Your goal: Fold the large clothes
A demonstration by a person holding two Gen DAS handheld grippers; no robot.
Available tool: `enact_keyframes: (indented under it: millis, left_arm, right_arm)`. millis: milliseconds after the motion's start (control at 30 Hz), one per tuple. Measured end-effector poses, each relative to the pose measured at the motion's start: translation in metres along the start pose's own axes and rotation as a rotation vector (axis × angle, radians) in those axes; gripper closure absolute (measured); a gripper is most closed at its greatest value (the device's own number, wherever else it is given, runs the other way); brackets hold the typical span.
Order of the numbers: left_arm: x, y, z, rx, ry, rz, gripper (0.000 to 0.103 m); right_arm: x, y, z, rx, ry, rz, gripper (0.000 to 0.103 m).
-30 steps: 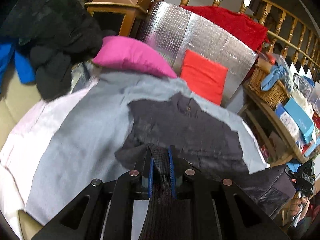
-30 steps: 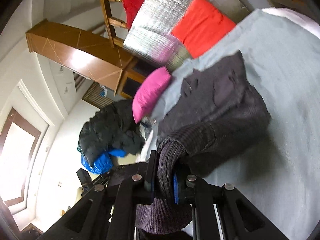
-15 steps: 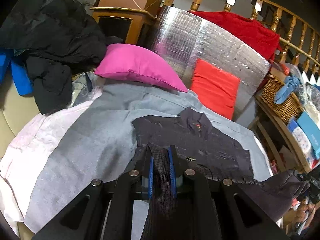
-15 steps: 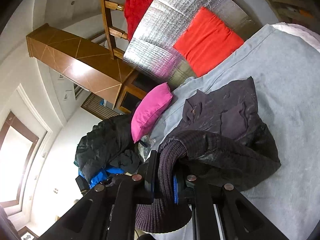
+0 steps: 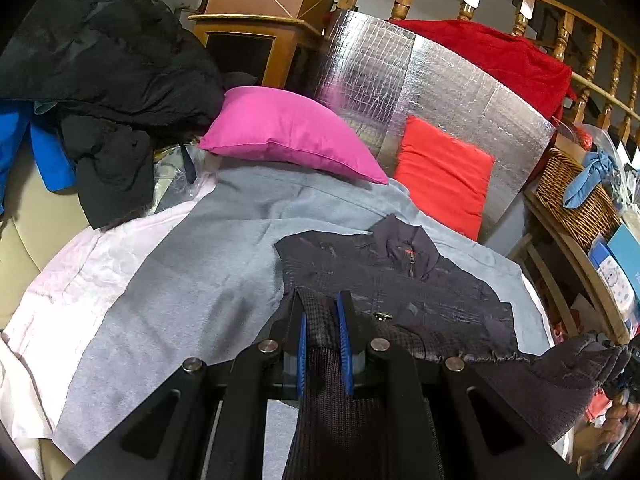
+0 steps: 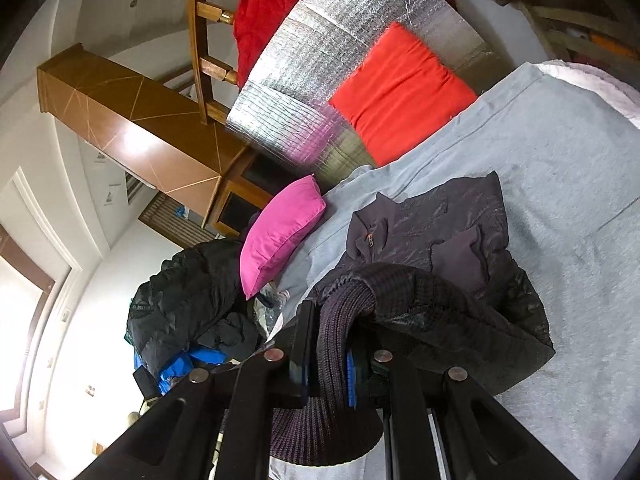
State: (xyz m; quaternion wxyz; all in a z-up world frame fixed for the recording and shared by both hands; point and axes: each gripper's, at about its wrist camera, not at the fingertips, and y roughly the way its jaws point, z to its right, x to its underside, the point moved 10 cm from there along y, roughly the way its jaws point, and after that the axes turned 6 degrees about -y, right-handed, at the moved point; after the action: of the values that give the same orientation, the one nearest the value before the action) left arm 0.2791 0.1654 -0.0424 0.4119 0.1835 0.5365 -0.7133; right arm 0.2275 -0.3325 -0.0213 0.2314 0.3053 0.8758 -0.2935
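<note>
Two grippers hold the same dark grey knit jacket (image 5: 404, 280), one at each ribbed edge. The left gripper (image 5: 322, 332) has its blue-padded jaws pressed onto a band of ribbed knit that runs back between them toward the camera, while the rest of the garment lies ahead of the jaws on a grey sheet (image 5: 192, 280), collar and short zipper (image 5: 409, 261) farthest from the fingers. To the right of the left jaws, the hem stretches out to a far corner gripped at the frame edge. The right gripper (image 6: 329, 354) pinches a thick ribbed cuff (image 6: 340, 320) between its jaws, the knit bulging out above and below the fingers; beyond them the jacket is heaped loosely on the sheet with its collar pointing away. Past the jacket, ahead of both pairs of jaws, a magenta pillow (image 5: 288, 136) rests at the sheet's far edge, with a red cushion (image 5: 444, 172) leaning on a silver foil panel (image 5: 440, 92) just beside it. Left of the left jaws and farther off, a pile of black clothing (image 5: 108, 72) sits over something blue. A wicker basket (image 5: 576, 200) stands off to the right of the left jaws.
</note>
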Motion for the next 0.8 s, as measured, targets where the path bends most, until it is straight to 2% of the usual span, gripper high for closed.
enact_keyframes:
  millis: [500,800]
  left_arm:
    - [-0.009,-0.005,0.013,0.012,0.058,0.020,0.088]
    - [-0.037,0.018,0.028,0.004,0.083,0.030,0.088]
  right_arm:
    - [-0.008,-0.002,-0.001,0.011,-0.022,0.006,0.090]
    - [-0.038,0.016,0.001,0.011,-0.041,0.012,0.090]
